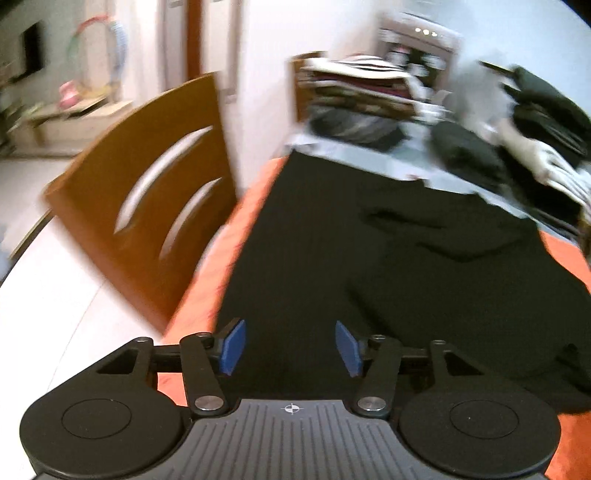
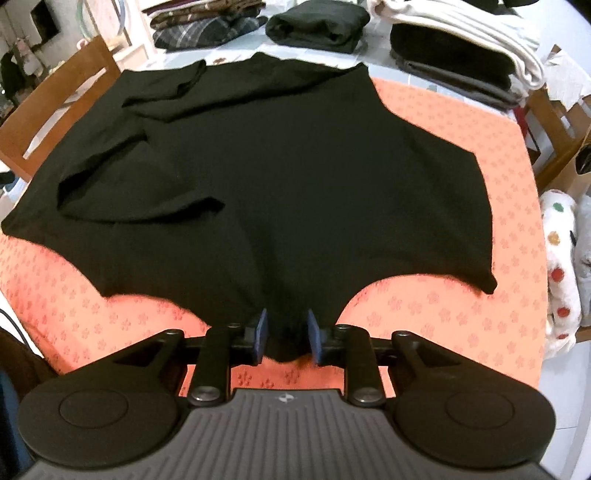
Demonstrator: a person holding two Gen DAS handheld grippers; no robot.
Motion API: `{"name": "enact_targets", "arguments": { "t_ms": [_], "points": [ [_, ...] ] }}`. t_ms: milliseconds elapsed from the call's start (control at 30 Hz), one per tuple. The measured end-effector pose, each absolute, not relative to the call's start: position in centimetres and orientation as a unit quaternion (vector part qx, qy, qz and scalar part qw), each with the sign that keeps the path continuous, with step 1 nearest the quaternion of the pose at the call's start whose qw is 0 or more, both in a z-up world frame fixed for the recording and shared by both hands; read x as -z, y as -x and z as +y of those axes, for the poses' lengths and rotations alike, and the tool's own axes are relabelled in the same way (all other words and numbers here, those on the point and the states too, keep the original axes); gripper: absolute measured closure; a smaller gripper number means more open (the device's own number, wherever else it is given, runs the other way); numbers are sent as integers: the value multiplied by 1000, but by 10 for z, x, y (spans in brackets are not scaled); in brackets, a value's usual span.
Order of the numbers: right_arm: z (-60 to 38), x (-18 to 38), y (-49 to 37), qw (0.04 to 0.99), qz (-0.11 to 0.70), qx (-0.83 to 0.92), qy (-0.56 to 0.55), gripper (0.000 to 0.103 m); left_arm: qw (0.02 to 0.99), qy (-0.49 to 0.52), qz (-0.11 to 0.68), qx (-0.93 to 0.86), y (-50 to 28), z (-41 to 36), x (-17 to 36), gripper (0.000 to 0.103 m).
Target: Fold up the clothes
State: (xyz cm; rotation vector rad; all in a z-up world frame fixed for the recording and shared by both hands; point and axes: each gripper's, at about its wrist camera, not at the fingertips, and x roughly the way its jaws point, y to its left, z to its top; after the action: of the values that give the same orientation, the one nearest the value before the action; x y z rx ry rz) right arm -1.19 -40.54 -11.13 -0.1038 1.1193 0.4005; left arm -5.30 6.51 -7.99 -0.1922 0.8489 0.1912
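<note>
Fabric sits bunched between the blue pads of your right hand-held gripper [image 2: 284, 341]: its jaws are narrowed onto the near edge of the black garment [image 2: 280, 177], pinching a peak of cloth at the near edge of the worktop [image 2: 461, 325]. Your left hand-held gripper [image 1: 290, 347] stands wide, nothing between its pads, low over the garment's left side near the worktop's left edge; that view is smeared, so judge its exact height with care.

From the grippers outward, the garment lies spread across the orange patterned cloth, mostly flat toward the right edge. Toward the far left corner a flap or sleeve is doubled over onto the body, with loose ridges. Beyond it, along the far edge, folded clothes [image 2: 321, 22] rest in stacks. A wooden chair [image 1: 147, 199] stands just beside the left edge.

My reading: you are in the middle of working this one garment, with one part turned in and the near hem gripped. Whether you are pulling it flat or starting a fold away from you, the pictures do not settle. Either way, keep the pinch firm and get your left pads onto cloth so the hem travels evenly.
</note>
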Motion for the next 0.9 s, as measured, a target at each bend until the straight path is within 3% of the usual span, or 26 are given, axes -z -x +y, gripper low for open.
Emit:
{"name": "enact_targets", "arguments": {
  "t_ms": [600, 667, 733, 767, 900],
  "points": [
    [-392, 122, 10, 832, 514, -201, 47, 73, 905, -40, 422, 33, -52, -45, 123, 42],
    [-390, 124, 9, 831, 515, -205, 47, 73, 903, -58, 424, 31, -60, -53, 130, 56],
    [-389, 127, 7, 829, 517, -210, 46, 73, 903, -65, 424, 31, -65, -56, 131, 91],
    [-389, 128, 6, 828, 518, -210, 46, 73, 904, -64, 422, 32, -66, -54, 129, 96],
    [-390, 132, 5, 828, 519, -209, 40, 73, 919, -36, 392, 17, -71, -45, 104, 99]
  ]
}}
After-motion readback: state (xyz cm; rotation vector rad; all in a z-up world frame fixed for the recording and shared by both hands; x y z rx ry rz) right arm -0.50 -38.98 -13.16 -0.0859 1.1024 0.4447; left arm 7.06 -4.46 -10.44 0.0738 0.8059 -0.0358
